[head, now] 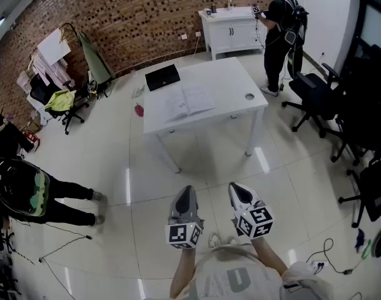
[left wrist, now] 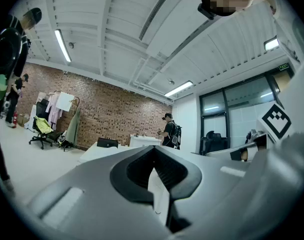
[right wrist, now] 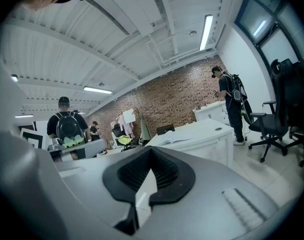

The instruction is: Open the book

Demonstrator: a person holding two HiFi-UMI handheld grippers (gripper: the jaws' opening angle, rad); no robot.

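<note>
Book [head: 189, 102] lying open on white table [head: 235, 79] already, so job looks basically done. Left gripper [head: 187, 192] and right gripper [head: 236, 190] both pressed together, empty, well apart from table.

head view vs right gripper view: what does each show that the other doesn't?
Head view only: a cable and a red object on the floor tiles. Right gripper view only: the ceiling light; the right gripper, jaws shut on nothing. Both: white table, book lying open on it, person by the brick wall.
</note>
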